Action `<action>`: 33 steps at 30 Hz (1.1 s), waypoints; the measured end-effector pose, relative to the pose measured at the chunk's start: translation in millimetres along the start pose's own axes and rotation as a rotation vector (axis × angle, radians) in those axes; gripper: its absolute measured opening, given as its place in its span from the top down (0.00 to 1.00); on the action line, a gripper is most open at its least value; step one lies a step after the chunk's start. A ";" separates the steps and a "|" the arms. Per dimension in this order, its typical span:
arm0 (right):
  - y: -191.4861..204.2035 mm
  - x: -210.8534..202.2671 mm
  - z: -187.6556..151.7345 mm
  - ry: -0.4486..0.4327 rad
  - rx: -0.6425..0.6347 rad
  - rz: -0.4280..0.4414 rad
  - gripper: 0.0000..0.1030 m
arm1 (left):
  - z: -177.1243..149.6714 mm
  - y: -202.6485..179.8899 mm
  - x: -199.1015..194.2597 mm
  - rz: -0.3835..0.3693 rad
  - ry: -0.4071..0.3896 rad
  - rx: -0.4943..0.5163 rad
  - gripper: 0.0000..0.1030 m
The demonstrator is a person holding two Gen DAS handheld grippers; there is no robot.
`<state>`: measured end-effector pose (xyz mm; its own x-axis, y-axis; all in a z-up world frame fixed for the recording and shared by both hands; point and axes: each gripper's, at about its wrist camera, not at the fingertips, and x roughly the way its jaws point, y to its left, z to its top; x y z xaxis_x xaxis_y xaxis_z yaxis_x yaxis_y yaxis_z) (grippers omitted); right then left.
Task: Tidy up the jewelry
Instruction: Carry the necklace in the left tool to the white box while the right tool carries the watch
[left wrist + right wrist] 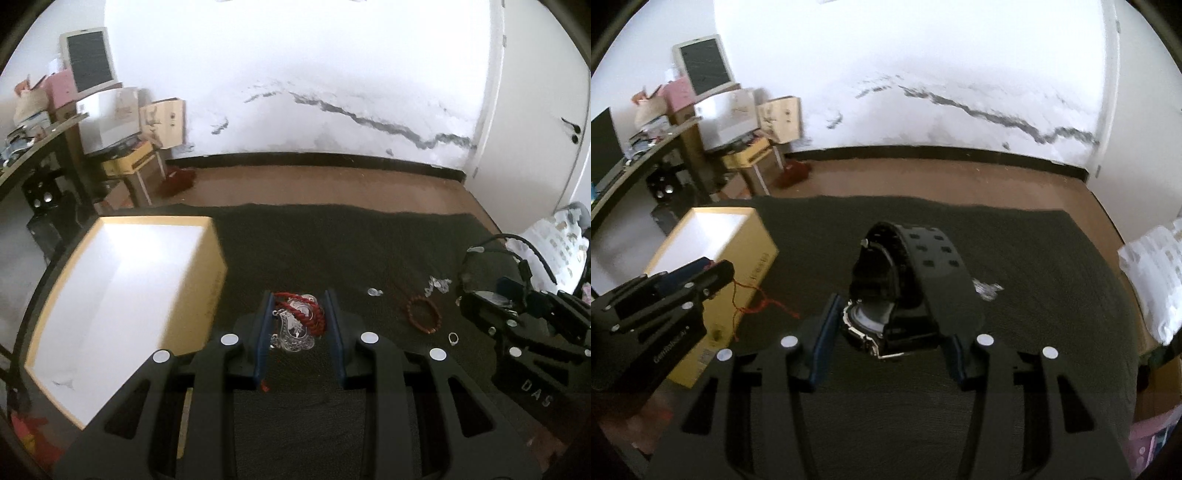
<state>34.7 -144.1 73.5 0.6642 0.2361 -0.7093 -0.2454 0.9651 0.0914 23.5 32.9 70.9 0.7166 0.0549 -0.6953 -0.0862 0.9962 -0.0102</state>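
Note:
My left gripper [299, 314] is shut on a silver pendant on a red cord [297, 325], held above the dark mat beside the open yellow box [218, 266] with a white inside. My right gripper [892, 325] is shut on a black watch [908, 280], its strap arching up between the fingers. The right gripper shows at the right of the left wrist view [524, 325]. The left gripper shows at the left of the right wrist view [665, 291], red cord trailing below it. A red bead bracelet [424, 315], a small ring [453, 338] and silver pieces [437, 285] lie on the mat.
The dark mat [332, 243] covers a brown table [332, 184] set against a white cracked wall. A cluttered desk and stacked boxes [110, 122] stand at the left. A white patterned bag [1152, 273] lies off the mat's right edge.

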 end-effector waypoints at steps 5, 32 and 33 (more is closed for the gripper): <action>41.3 -11.0 16.6 -0.032 -0.035 0.049 0.52 | 15.9 39.4 -32.5 0.059 -0.029 -0.035 0.73; 182.7 22.4 37.1 -0.014 -0.170 0.177 0.52 | -7.8 215.1 -11.4 0.310 0.054 -0.237 0.73; 186.0 26.9 36.2 -0.007 -0.177 0.173 0.52 | -13.5 217.2 -1.9 0.305 0.070 -0.245 0.74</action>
<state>32.4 45.8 96.7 0.6063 0.3975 -0.6888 -0.4756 0.8754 0.0865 -5.9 248.3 60.2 0.5844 0.3328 -0.7401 -0.4566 0.8888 0.0391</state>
